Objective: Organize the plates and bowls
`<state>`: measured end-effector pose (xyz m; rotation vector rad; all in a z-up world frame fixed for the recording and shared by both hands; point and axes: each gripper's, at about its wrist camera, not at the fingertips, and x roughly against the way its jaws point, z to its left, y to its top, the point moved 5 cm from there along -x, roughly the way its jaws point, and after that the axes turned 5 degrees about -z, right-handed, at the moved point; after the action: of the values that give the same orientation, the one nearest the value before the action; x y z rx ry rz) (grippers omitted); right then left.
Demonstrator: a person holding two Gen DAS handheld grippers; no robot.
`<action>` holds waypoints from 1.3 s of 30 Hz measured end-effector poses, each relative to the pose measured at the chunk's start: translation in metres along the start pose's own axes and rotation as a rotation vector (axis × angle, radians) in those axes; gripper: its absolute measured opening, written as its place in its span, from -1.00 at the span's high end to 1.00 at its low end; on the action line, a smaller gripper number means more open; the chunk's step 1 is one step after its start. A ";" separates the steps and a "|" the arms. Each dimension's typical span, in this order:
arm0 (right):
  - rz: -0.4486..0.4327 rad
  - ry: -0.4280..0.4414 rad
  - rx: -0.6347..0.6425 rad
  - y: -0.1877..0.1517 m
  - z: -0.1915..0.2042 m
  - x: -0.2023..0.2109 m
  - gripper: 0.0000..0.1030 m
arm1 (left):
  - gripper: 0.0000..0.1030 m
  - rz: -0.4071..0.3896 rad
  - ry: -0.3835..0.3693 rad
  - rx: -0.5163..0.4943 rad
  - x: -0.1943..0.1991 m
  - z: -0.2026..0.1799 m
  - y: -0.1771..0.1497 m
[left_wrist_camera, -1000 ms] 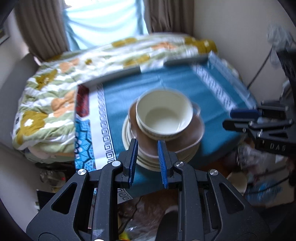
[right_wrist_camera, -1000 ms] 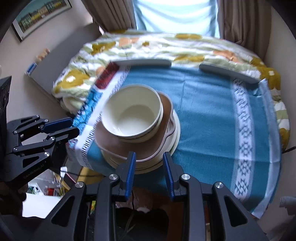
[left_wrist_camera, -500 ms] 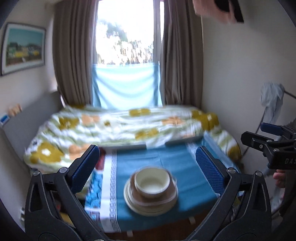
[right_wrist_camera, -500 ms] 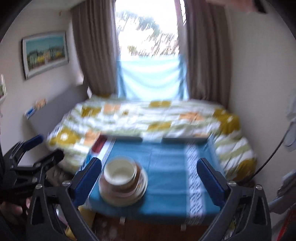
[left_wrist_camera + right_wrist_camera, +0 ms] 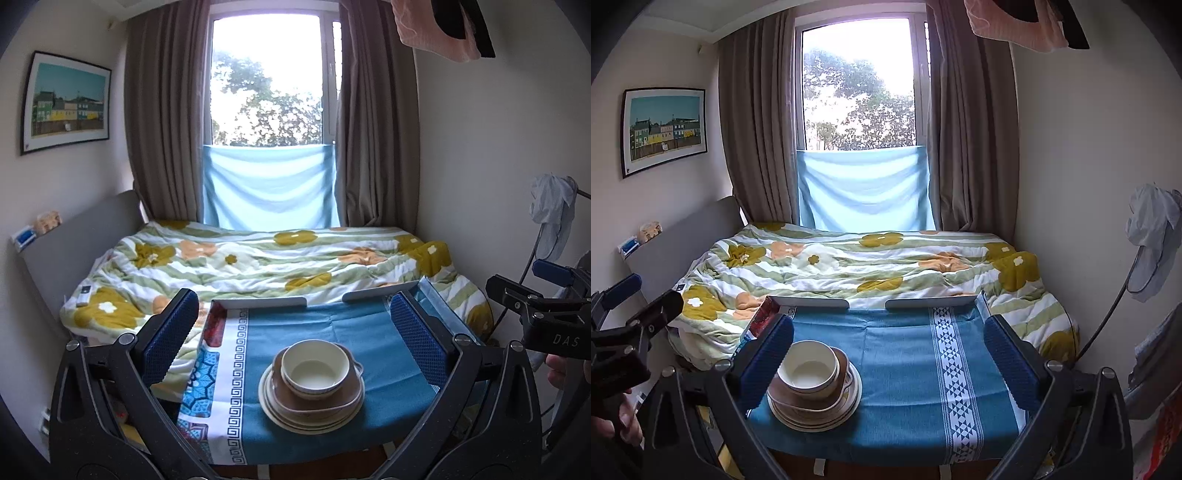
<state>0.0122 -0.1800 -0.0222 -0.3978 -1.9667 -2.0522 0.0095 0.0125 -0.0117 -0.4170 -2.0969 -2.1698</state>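
A cream bowl (image 5: 315,369) sits in a brown dish (image 5: 317,400) on stacked plates (image 5: 280,415), near the front of the cloth-covered desk (image 5: 369,332). The left gripper (image 5: 295,343) and the right gripper (image 5: 886,354) both hang above the desk, jaws released wide, holding nothing.

So there's a small table (image 5: 373,332) right at the foot of the bed (image 5: 258,266), with a cloth (image 5: 905,354) over it. On its near left part sits a stack of plates (image 5: 312,415), and a bowl (image 5: 314,369) sits on top. Behind the bed is the window (image 5: 269,85), curtains (image 5: 162,118) on both sides. A framed picture (image 5: 66,101) hangs on the left wall.
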 end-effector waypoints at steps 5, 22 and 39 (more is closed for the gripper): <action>-0.004 0.002 0.002 0.000 -0.001 0.000 -0.99 | -1.00 -0.008 0.006 0.001 0.003 0.002 0.002; -0.016 -0.014 0.005 -0.001 0.001 0.003 -0.99 | -1.00 -0.017 0.000 0.009 0.007 0.002 0.003; -0.015 -0.025 0.008 0.000 0.002 0.002 -0.99 | -1.00 -0.023 0.000 0.007 0.002 0.001 0.006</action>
<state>0.0108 -0.1782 -0.0214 -0.4097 -1.9968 -2.0579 0.0089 0.0139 -0.0058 -0.3937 -2.1185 -2.1747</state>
